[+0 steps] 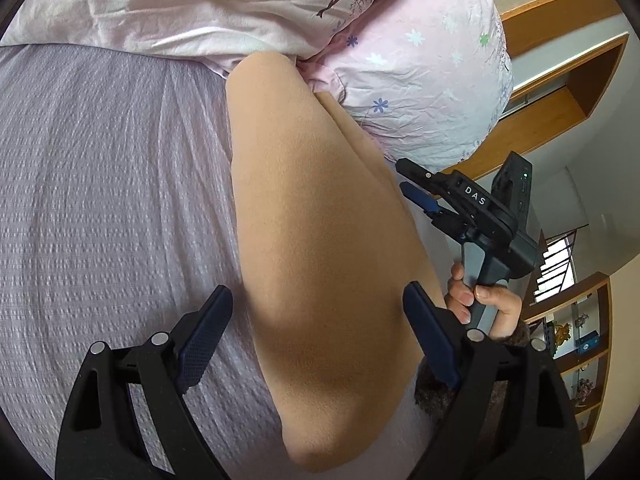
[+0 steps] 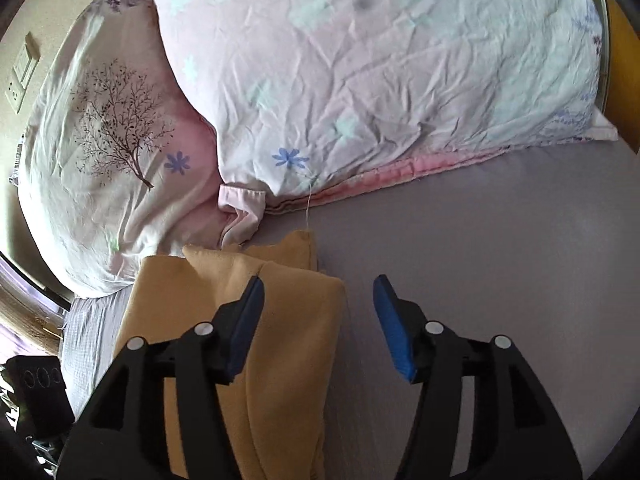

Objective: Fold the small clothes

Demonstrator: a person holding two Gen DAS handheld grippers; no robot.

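A tan fleece garment [image 1: 316,248] lies folded into a long strip on the lilac bedsheet [image 1: 100,200]. My left gripper [image 1: 316,336] is open, its jaws apart on either side of the strip's near part, holding nothing. My right gripper [image 1: 416,186] shows at the strip's right side, held by a hand, jaws apart. In the right wrist view the garment [image 2: 280,340] lies under the left finger [image 2: 244,324] of the open right gripper [image 2: 320,320], whose right finger is over the bare sheet [image 2: 500,260].
Pink floral pillows [image 1: 280,8] [image 2: 360,72] lie at the head of the bed, touching the garment's far end. A wooden frame [image 1: 560,92] and shelves [image 1: 580,340] stand to the right. A wall socket [image 2: 18,80] is at the far left.
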